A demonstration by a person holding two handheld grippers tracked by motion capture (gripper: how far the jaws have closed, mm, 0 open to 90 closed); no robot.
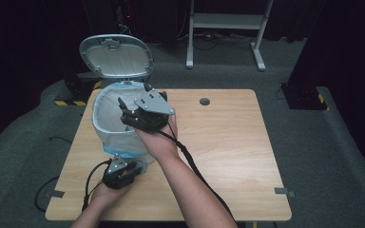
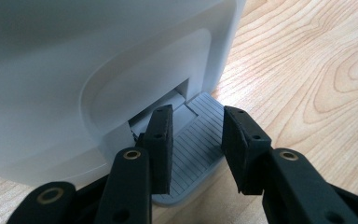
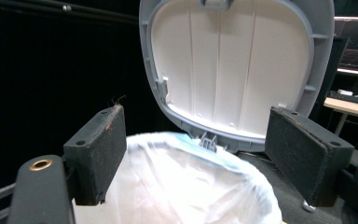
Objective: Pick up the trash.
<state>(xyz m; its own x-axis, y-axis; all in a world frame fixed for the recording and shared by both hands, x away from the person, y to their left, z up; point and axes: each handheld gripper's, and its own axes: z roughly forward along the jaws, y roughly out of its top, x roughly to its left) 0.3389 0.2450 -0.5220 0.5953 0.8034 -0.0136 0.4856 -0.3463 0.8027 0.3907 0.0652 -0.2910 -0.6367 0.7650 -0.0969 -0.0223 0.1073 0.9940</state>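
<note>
Wood-grain table (image 1: 228,142): pale top carrying a white pedal bin (image 1: 119,128) at its left side, toward the far edge.
Lid (image 1: 116,56): swung up and standing open behind the bin mouth; the right gripper view shows its ribbed white underside (image 3: 235,60) and grey rim, detail too small to read in the high view.
Liner (image 1: 108,114): translucent white bag with a blue hem folded over the bin rim; in the right gripper view it lies just below the jaws (image 3: 177,182).
Pedal (image 2: 193,154): grey ribbed plate at the near foot of the bin, plain in the left gripper view; in the high view the hand covers it.
Left gripper (image 1: 120,172): low at the bin's near base, jaws drawn narrow over the pedal, one pad (image 2: 161,144) resting on it; whether they pinch it I cannot tell.
Right gripper (image 1: 145,111): held above the bin mouth, jaws parted about halfway, nothing between them.
</note>
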